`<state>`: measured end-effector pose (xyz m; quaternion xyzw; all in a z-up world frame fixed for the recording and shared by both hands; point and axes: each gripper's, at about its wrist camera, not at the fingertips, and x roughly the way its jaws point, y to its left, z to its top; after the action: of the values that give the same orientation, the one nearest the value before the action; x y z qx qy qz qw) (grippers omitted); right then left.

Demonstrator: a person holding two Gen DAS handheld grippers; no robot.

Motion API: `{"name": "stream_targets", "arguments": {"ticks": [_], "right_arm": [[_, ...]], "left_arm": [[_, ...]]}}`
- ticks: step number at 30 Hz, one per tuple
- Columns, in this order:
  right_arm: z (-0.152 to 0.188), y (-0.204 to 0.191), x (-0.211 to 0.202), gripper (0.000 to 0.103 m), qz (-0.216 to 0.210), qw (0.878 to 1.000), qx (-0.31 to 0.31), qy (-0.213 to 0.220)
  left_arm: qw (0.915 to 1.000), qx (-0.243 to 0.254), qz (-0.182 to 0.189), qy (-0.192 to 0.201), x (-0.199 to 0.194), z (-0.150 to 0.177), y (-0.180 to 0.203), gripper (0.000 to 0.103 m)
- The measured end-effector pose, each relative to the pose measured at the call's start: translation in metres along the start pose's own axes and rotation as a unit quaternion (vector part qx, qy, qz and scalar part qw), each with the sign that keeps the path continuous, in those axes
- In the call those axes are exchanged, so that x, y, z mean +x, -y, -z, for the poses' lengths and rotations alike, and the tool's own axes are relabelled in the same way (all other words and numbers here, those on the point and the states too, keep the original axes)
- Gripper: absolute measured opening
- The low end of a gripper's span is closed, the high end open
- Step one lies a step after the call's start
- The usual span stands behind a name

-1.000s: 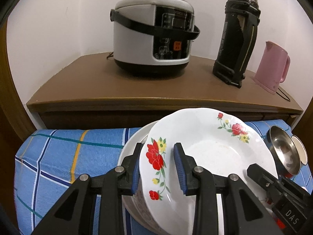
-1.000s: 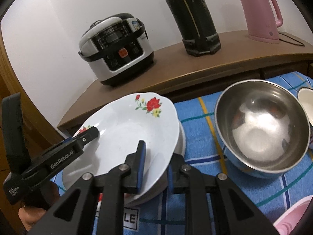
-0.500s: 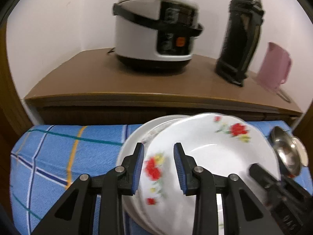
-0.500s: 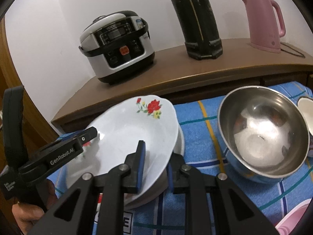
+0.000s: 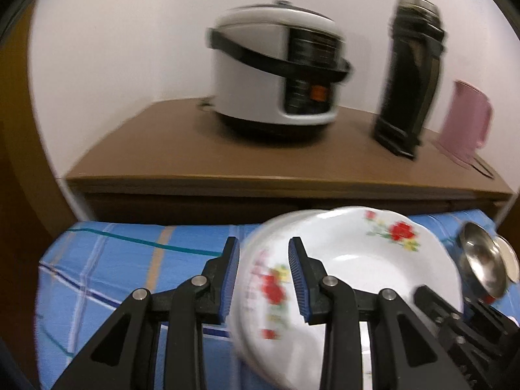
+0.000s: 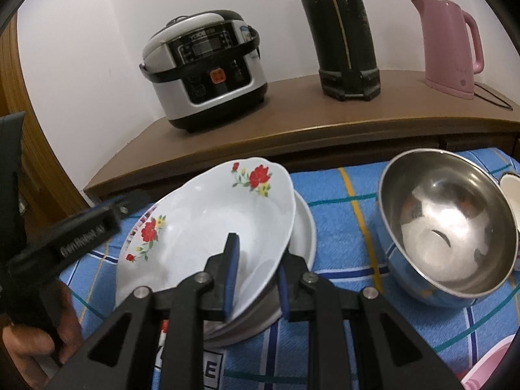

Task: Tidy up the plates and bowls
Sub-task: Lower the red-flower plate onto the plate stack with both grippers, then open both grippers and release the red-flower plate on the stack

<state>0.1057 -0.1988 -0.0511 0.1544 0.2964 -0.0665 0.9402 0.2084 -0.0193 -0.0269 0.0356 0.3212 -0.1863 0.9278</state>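
A white plate with red flowers (image 6: 208,224) lies tilted on a stack of plates (image 6: 305,227) on the blue checked cloth. My right gripper (image 6: 256,276) is shut on its near right rim. My left gripper (image 5: 265,276) is open, its fingers astride the plate's (image 5: 351,260) left rim; this view is blurred. It also shows at the left of the right wrist view (image 6: 130,206). A steel bowl (image 6: 445,237) sits to the right of the stack.
A brown wooden shelf (image 6: 292,123) behind the cloth carries a rice cooker (image 6: 208,68), a black thermos (image 6: 341,32) and a pink kettle (image 6: 451,45). A white bowl's rim (image 6: 512,188) shows at the far right, a pink object (image 6: 487,370) at the bottom right.
My left gripper has opened off the plate's left rim and shifted left. The right gripper keeps its hold and the plate has tilted a little more.
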Motion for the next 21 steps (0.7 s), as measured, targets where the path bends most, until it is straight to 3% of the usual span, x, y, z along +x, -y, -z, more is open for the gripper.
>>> {"name": "stream_targets", "arguments": {"ticks": [3,9,13,21], "right_arm": [[0.0,-0.002,0.002,0.023,0.006,1.0,-0.006,-0.001],[-0.002,-0.013,0.007,0.024,0.049,0.998,-0.035,0.003],[-0.002,-0.026,0.011,0.043,0.061,0.996,-0.068,0.001],[-0.001,-0.019,0.008,0.043,0.063,0.997,-0.05,0.001]], "left_arm": [[0.9992,-0.018,-0.035,0.001,0.002,-0.003,-0.017,0.034],[0.9971,-0.055,-0.053,-0.001,0.004,-0.005,-0.04,0.034],[0.9969,-0.061,-0.049,-0.008,0.005,-0.005,-0.044,0.034],[0.9968,-0.062,-0.049,-0.013,0.008,-0.005,-0.042,0.034]]}}
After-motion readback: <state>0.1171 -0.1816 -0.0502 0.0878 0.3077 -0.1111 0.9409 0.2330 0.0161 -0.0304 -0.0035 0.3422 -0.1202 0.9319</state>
